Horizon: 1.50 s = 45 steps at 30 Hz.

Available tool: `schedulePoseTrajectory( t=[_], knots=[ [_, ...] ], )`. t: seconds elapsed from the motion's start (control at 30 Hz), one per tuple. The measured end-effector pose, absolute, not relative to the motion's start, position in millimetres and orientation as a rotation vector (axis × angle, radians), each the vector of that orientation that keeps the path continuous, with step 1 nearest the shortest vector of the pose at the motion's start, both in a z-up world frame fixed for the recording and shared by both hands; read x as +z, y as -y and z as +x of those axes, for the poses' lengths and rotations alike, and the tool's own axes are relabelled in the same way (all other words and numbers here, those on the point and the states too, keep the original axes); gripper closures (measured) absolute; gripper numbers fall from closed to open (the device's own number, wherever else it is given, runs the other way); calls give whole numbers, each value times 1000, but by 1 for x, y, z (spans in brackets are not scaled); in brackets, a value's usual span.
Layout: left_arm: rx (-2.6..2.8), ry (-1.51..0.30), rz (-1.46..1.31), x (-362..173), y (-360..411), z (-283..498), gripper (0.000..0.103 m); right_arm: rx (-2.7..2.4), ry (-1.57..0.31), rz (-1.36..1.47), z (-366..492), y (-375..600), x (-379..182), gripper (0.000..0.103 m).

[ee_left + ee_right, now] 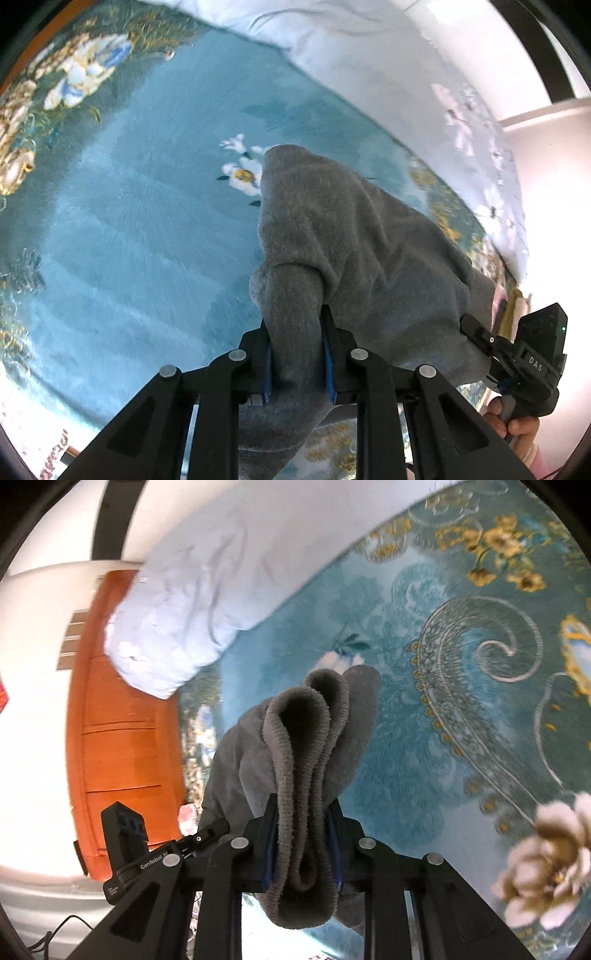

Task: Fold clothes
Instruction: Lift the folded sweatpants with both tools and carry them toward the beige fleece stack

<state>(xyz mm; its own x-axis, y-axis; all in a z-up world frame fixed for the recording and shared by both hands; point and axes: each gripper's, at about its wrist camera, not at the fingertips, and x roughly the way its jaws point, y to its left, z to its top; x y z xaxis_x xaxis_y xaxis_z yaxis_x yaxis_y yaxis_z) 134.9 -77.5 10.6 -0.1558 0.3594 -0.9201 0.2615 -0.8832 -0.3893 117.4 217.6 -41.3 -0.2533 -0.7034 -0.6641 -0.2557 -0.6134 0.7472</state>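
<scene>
- The grey knit garment [332, 236] hangs lifted above the teal floral bedspread [129, 221], stretched between both tools.
- The left tool [297, 354] is closed on a bunched ribbed end; the right tool [303, 842] is clamped on several gathered ribbed layers.
- The garment's long axis runs tool to tool, neither nearer; the fold likely depends on laying it flat first.
- A pale blue quilt [192, 602] lies beyond.

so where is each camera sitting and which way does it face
Left wrist view: sits on the left tongs, looking down along them at the teal floral blanket; the right tongs and a hand show at right.
Right wrist view: sits on the right tongs, facing the blanket and an orange cabinet; the left tongs show at lower left.
Shared: the grey garment, clamped by both, and a pale blue quilt.
</scene>
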Motion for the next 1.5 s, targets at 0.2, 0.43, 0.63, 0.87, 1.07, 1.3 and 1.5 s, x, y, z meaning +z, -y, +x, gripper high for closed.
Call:
schedulePoseTrajectory(
  t=[0.2, 0.43, 0.63, 0.87, 1.07, 1.3, 1.5],
  knots=[
    [2287, 668, -1897, 55, 53, 163, 81, -1965, 1136, 1576, 155, -241, 9, 78],
    [2347, 546, -1710, 123, 49, 188, 81, -2072, 1104, 1419, 189, -257, 71, 78],
    [2348, 480, -1519, 154, 42, 200, 81, -2217, 1102, 1283, 229, -265, 131, 78],
    [2282, 463, -1387, 172, 30, 229, 81, -2376, 1092, 1202, 293, -272, 181, 78],
    [2202, 451, -1361, 177, 11, 245, 82, -2465, 1087, 1217, 337, -278, 197, 78],
    [2168, 384, -1331, 190, -36, 247, 82, -2514, 1123, 1181, 362, -306, 204, 78],
    [2170, 330, -1311, 196, -103, 239, 82, -2526, 1150, 1122, 371, -358, 203, 78]
  ],
)
